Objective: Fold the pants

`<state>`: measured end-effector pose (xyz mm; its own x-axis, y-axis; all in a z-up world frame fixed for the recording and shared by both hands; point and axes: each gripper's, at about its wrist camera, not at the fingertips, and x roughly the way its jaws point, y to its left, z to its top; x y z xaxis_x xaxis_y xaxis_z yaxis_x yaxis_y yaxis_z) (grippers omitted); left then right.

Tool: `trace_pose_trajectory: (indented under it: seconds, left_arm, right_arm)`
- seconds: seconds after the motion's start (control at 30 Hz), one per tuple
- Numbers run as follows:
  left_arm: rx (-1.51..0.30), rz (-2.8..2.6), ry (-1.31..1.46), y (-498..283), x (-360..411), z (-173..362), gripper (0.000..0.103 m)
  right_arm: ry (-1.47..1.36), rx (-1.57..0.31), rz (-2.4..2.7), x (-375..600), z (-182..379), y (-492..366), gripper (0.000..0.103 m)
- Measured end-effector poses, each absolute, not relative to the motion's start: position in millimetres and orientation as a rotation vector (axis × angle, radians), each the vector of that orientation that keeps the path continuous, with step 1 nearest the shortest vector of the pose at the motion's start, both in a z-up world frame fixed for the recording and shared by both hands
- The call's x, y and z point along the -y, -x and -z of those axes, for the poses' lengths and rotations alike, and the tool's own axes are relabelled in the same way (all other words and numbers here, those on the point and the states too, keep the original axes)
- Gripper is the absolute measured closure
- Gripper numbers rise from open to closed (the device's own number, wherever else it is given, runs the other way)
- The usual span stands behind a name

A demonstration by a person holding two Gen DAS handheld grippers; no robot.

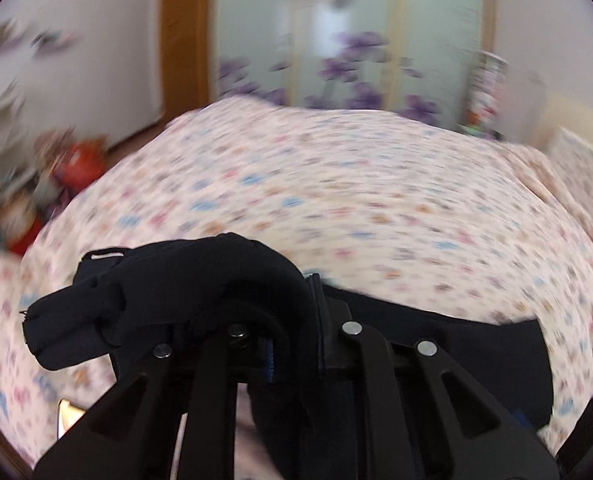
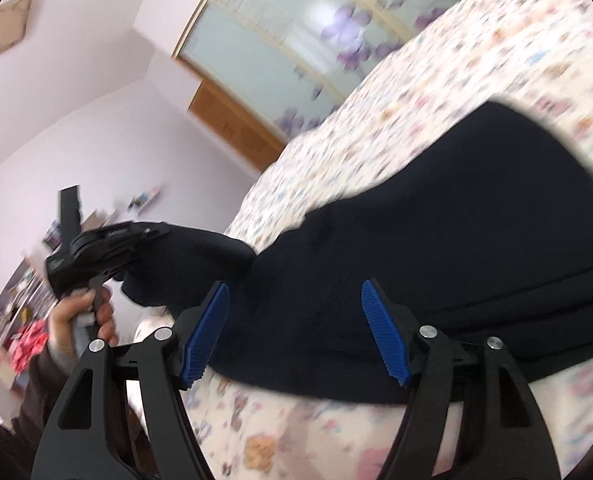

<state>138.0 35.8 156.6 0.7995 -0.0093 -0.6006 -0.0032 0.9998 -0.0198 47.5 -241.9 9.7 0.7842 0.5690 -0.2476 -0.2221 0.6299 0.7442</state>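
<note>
Black pants point(image 2: 436, 240) spread across a floral bedsheet point(image 2: 476, 60), filling the middle of the right wrist view from 3 o'clock round to 9 o'clock; one bunched end lifted off the sheet at 9 o'clock, clenched in the left gripper point(image 2: 152, 236); a hand point(image 2: 82, 316) wrapped round that gripper's handle, brown sleeve below it. Right gripper point(image 2: 296, 332) released, blue ribbed pads point(image 2: 206, 336) well apart at 6 o'clock, dark cloth lying between them but not pinched. In the left wrist view, left gripper point(image 1: 292, 320) clamped tight on a thick fold of the pants point(image 1: 168, 300) (fabric heaped over the jaws toward 8 o'clock); remaining cloth trailing toward 4 o'clock on the bedsheet point(image 1: 336, 184); frosted wardrobe doors point(image 1: 348, 32) with purple flowers at 12 o'clock, blurred.
</note>
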Motion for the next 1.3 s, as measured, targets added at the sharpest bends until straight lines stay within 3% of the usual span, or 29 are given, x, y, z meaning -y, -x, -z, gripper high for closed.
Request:
trace_pose_trajectory:
  seconds: [0.13,0.37,0.6,0.77,1.07,1.3]
  left_arm:
    - [-0.621,0.2,-0.08,-125,45,-152,0.091]
    - [-0.755,0.518,-0.265,-85,160,-66,0.091]
    - [-0.728,0.53,-0.262,-78,163,-50,0.091]
    - [-0.672,0.527,-0.423,-59,183,-33,0.089]
    - [-0.634,0.538,-0.673,-38,218,5,0.074]
    - [-0.646,0.6,-0.496,-42,199,-4,0.065]
  right_arm:
    - [-0.78,-0.354,-0.268,278,-23,-28,0.032]
    - [-0.915,-0.278,-0.081,330,-16,-12,0.032]
    - [-0.944,-0.354,-0.177,322,-7,-31,0.032]
    - [-1.048,-0.371,-0.158,337,8,-29,0.032]
    - [-1.055,-0.347,-0.085,350,13,-29,0.032]
    - [-1.148,-0.379,-0.017,368,29,-24,0.032]
